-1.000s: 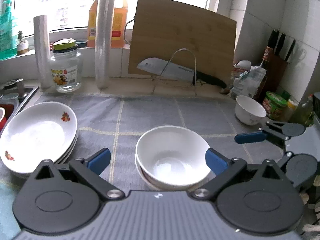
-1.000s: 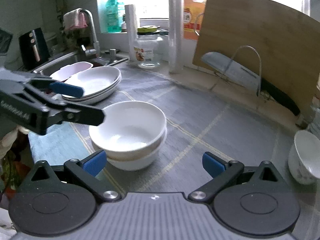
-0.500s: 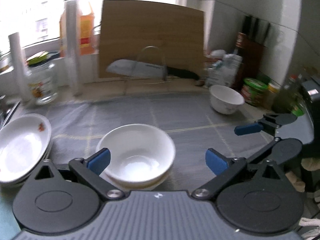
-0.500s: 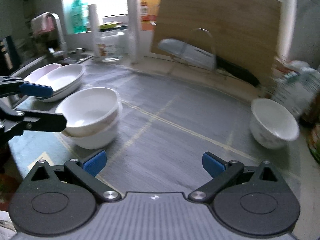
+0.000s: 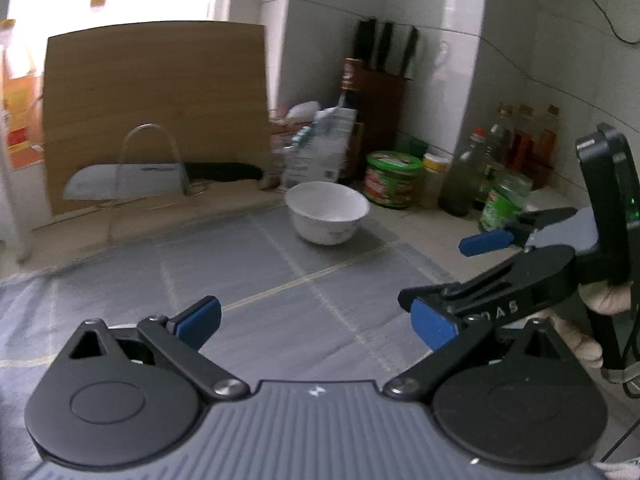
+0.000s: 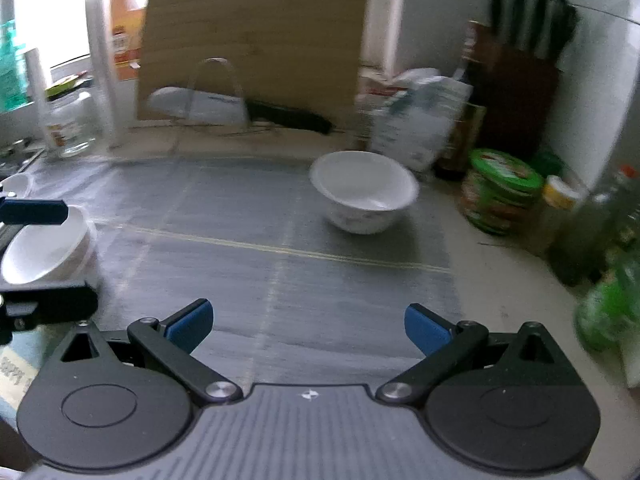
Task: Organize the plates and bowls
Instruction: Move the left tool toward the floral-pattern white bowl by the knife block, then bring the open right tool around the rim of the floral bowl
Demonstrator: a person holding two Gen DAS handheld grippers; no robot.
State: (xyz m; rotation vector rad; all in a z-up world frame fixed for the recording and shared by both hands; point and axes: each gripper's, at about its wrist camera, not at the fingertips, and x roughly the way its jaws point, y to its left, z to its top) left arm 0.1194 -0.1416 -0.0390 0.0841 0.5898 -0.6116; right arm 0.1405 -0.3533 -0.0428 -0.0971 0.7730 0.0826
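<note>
A small white bowl (image 5: 327, 212) (image 6: 364, 192) with a faint pattern stands upright at the far right corner of the grey checked mat (image 5: 280, 280). Both grippers face it from a distance. My left gripper (image 5: 316, 324) is open, with only mat between its blue pads. My right gripper (image 6: 307, 326) is open too and holds nothing; it shows in the left wrist view as the right gripper (image 5: 436, 270) held by a hand. Two stacked white bowls (image 6: 44, 252) sit at the left, with the left gripper (image 6: 80, 258) over them. A sliver of a white plate (image 6: 14, 184) shows behind.
A wooden cutting board (image 6: 256, 40) leans on the back wall behind a cleaver in a wire rack (image 6: 216, 100). A knife block (image 6: 516, 92), a green-lidded jar (image 6: 500, 192), bottles (image 5: 500, 160) and a bag (image 6: 420, 120) crowd the right corner. A glass jar (image 6: 68, 128) stands back left.
Both views have swung to the right. The stacked bowls and plates have left the left wrist view, and the small bowl now sits near the middle of both. Both grippers stay open.
</note>
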